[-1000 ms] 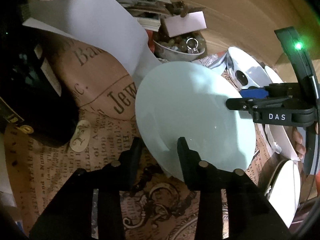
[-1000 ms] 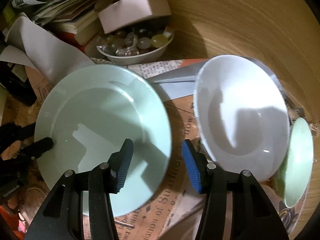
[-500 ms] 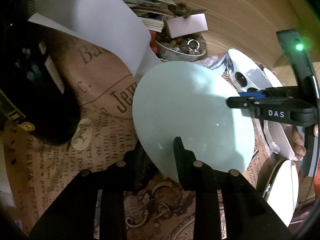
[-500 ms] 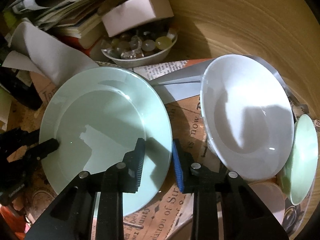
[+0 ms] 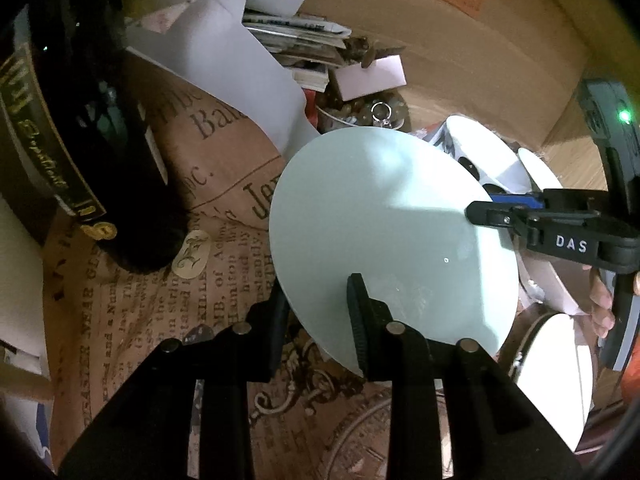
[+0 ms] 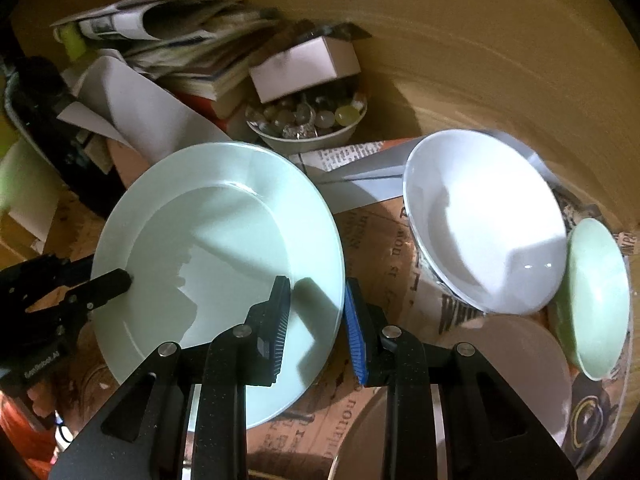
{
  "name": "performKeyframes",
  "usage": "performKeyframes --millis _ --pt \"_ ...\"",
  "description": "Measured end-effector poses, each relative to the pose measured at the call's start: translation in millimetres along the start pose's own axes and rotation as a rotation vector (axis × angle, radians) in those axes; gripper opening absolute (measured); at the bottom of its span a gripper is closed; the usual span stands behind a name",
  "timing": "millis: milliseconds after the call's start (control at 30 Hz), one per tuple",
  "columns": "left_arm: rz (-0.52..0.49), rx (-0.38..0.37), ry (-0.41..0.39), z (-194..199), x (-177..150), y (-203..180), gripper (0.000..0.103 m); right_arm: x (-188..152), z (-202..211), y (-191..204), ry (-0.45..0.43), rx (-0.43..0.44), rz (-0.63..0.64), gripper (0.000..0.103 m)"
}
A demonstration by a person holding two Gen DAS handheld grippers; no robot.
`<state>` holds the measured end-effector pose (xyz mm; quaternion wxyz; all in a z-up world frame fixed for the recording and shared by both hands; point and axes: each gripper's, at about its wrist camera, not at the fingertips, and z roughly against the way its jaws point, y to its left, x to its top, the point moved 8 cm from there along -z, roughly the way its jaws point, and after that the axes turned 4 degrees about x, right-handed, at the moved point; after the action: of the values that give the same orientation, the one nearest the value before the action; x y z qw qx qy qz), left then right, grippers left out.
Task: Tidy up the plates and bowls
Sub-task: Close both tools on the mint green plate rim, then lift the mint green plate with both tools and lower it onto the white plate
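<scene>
A pale green plate [image 5: 380, 220] hangs between my two grippers over the newsprint-covered table. My left gripper [image 5: 316, 332] is shut on its near rim, one finger under the plate and one on top. In the right wrist view the same plate [image 6: 208, 240] fills the left half. There my right gripper [image 6: 316, 328], with blue pads, is shut on the opposite rim. Each gripper shows in the other's view: the right gripper [image 5: 480, 210] at the plate's far edge, the left gripper [image 6: 108, 284] at the plate's left edge.
To the right sit a white deep plate [image 6: 488, 220], a green bowl [image 6: 596, 296] on its edge and a beige plate [image 6: 512, 360]. A bowl of beads [image 6: 308, 120], a small box, books and papers crowd the back. A dark bottle [image 5: 100, 140] stands left.
Both grippers' jaws went from standing wide around the plate's rim to shut on it. The plate has since come up a little off the table, and both views have shifted with it.
</scene>
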<state>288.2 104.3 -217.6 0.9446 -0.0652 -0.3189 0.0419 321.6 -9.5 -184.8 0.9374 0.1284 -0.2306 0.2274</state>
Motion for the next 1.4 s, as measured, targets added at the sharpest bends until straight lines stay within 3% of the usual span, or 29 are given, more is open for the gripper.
performKeyframes --millis 900,1400 --pt "-0.008 -0.033 -0.162 94.6 -21.7 -27.7 0.029 -37.1 76.6 16.6 -0.186 0.036 -0.01 0.025" --pt "-0.012 -0.039 -0.169 114.4 -52.3 -52.3 0.029 -79.9 102.6 18.4 -0.214 0.042 -0.042 0.025"
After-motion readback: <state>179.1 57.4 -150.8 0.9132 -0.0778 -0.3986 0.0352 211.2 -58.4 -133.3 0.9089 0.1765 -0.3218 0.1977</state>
